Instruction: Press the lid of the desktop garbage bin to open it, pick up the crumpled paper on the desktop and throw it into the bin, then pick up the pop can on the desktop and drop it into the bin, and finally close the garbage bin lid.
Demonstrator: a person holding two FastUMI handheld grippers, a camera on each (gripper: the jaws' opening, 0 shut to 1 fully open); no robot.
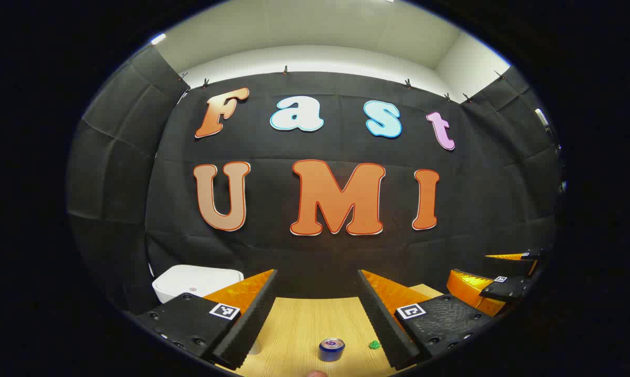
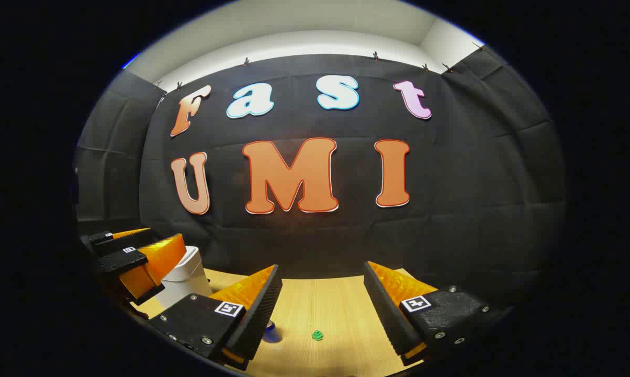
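Observation:
The white desktop bin (image 1: 194,285) stands at the back left of the wooden table (image 1: 304,319) with its lid down. A blue pop can (image 1: 331,349) stands upright near the front, and a small green crumpled paper (image 1: 374,344) lies just right of it. My left gripper (image 1: 317,275) hovers open above the table, holding nothing. My right gripper (image 2: 321,269) is also open and holds nothing. In the right gripper view the can (image 2: 270,330) peeks out from behind my near finger, the paper (image 2: 317,335) lies between the fingers, and the bin (image 2: 187,280) sits partly behind the left gripper (image 2: 163,238).
The black cloth wall closes off the table's (image 2: 320,303) far edge right behind the bin. In the left gripper view the right gripper (image 1: 469,267) hangs at the far right, beside the table's right corner.

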